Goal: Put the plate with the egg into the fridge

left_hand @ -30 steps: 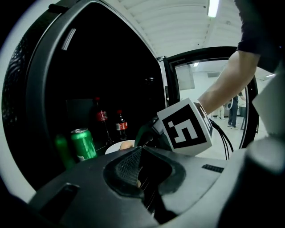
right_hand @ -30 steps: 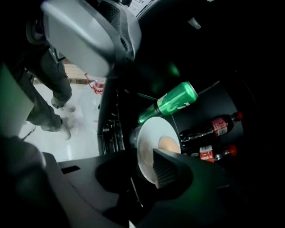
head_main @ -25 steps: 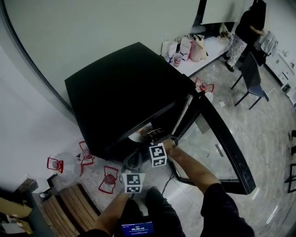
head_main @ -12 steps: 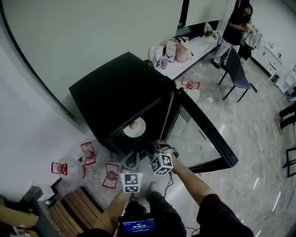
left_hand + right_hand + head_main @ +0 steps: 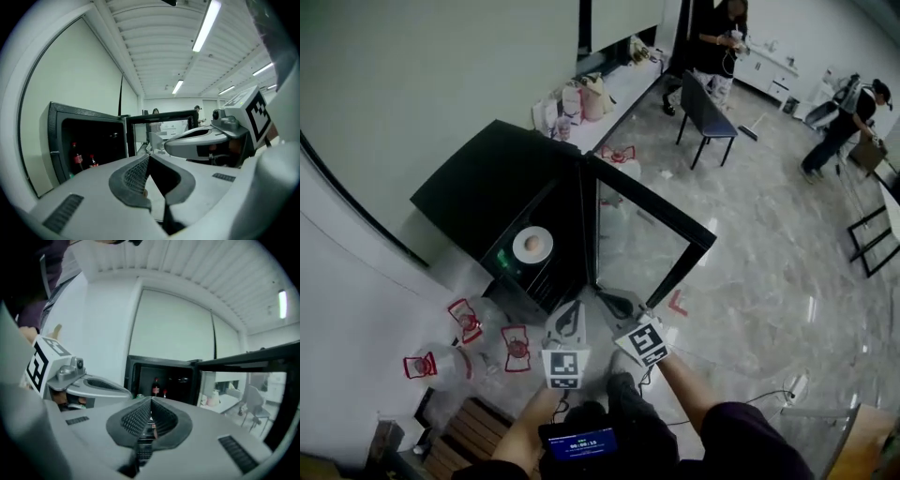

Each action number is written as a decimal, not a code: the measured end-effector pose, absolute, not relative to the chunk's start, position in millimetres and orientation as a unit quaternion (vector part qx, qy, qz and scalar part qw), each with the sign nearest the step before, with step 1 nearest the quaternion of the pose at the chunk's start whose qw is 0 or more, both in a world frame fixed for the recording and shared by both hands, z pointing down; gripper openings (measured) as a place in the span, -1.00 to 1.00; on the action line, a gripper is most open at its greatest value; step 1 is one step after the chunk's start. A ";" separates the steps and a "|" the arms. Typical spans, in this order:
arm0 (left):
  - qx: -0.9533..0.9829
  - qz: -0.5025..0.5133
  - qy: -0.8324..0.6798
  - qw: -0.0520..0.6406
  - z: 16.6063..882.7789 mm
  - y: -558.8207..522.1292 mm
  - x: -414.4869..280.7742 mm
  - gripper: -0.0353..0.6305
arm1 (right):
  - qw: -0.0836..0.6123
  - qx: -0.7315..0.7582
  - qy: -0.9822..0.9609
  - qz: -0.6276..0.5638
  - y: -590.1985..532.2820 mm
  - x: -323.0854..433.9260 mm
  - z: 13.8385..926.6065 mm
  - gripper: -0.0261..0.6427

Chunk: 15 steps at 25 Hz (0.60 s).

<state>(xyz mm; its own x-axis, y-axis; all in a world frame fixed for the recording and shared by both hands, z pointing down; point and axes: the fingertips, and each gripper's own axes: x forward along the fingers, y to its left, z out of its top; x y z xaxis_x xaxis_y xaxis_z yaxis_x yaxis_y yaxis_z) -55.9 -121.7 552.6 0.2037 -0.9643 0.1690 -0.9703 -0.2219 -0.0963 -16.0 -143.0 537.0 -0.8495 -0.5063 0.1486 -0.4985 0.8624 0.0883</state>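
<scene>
2 grippers are held side by side in front of the person, pointing almost level at the black fridge [image 5: 478, 186] and well apart from it. The left gripper [image 5: 570, 315] and the right gripper [image 5: 615, 302] each have their jaws pressed together on nothing. The plate [image 5: 532, 246] with the egg [image 5: 533, 243] sits on a shelf inside the fridge. Its glass door [image 5: 642, 234] stands wide open over a grey marbled floor [image 5: 759, 272]. Only the gripper views show 2 bottles [image 5: 155, 386] deep inside the fridge, and only the head view shows the plate.
</scene>
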 end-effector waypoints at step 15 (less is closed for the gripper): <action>0.856 0.076 -0.511 -0.017 507.3 -173.1 168.6 -0.87 | 0.093 0.423 -0.901 0.032 -212.8 261.3 518.9 -0.60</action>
<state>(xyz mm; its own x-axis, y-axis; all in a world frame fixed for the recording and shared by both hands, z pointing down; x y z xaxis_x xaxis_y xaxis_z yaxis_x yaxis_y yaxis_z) 168.6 -173.1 507.3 0.4671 -0.8770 0.1123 -0.8719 -0.4780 -0.1066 261.3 -212.8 518.9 -0.6247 -0.7561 0.1949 -0.7681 0.6400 0.0210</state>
